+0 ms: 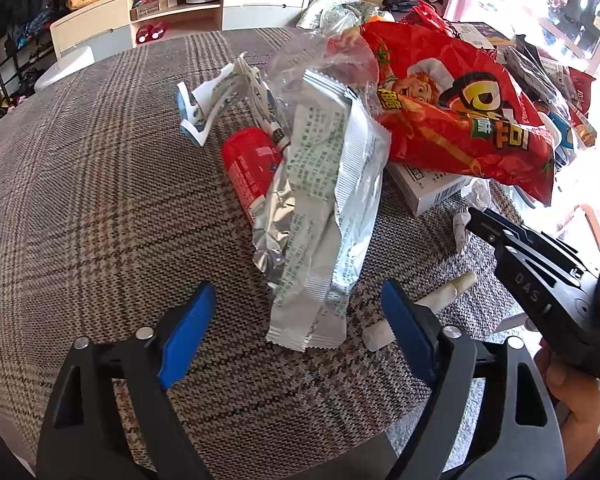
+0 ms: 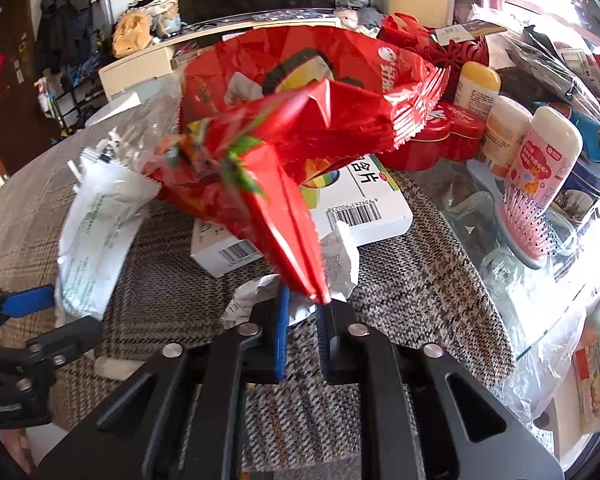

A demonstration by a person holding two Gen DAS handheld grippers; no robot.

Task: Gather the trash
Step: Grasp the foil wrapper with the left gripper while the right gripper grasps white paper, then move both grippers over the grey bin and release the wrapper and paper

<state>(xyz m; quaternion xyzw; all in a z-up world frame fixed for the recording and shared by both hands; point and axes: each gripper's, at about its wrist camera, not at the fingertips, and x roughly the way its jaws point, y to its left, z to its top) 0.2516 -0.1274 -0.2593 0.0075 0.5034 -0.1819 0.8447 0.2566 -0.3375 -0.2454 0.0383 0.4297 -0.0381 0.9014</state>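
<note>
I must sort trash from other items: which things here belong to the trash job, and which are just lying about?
Trash:
- red snack bag, in right gripper
- silver wrapper
- crumpled paper

Lying about:
- bottles
- pink hairbrush
- white box

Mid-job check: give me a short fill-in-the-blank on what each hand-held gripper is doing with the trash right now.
1. The right hand-held gripper is shut on a corner of the ____ snack bag.
2. The left hand-held gripper stands ____, its blue pads on either side of the silver wrapper's lower end, not pressing it.
3. Under the snack bag lies a white box printed with a ____.

Missing words: red; open; barcode
</note>
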